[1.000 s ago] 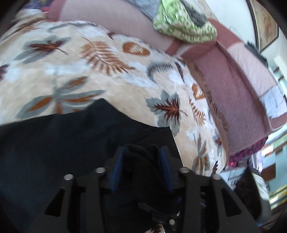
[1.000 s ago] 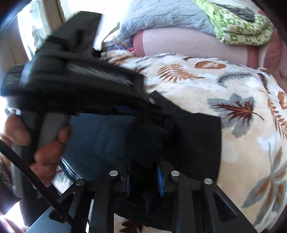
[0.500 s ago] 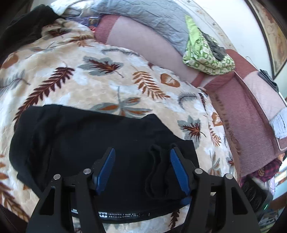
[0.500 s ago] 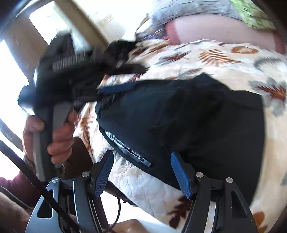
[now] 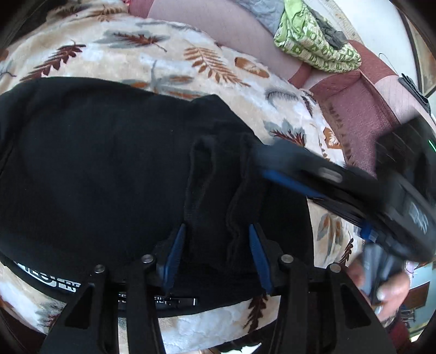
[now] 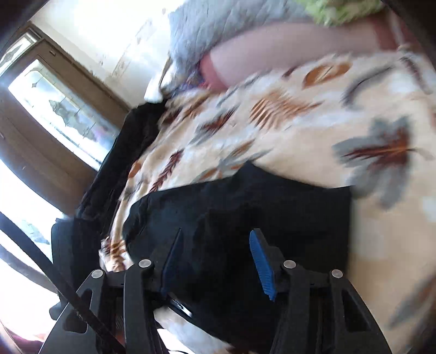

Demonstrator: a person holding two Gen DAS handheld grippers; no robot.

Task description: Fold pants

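Observation:
Black pants (image 5: 103, 168) lie folded on a leaf-patterned blanket (image 5: 190, 62), their white-lettered waistband (image 5: 62, 283) at the near edge. My left gripper (image 5: 216, 245) points down at them, jaws closing. A raised ridge of black cloth (image 5: 207, 190) fills the gap between its blue pads. My right gripper (image 5: 261, 163) reaches in from the right, blurred, its tip at the pants' right edge, with a hand (image 5: 387, 288) on its grip. In the right wrist view, that gripper (image 6: 215, 258) hangs over the pants (image 6: 272, 207), jaws closing, pads clear of the flat cloth beneath.
A pink bolster (image 5: 218, 24) runs along the blanket's far side, with a green patterned cloth (image 5: 313, 46) and a grey quilt (image 6: 218, 24) on it. A maroon cover (image 5: 362, 109) lies to the right. Another dark garment (image 6: 122, 152) drapes over the blanket's left edge by a window (image 6: 54, 109).
Both grippers held bunched black cloth, then let go and spread wide. Now both have narrowed. The left has come down over a raised fold, and the right has swung to the pants' right edge.

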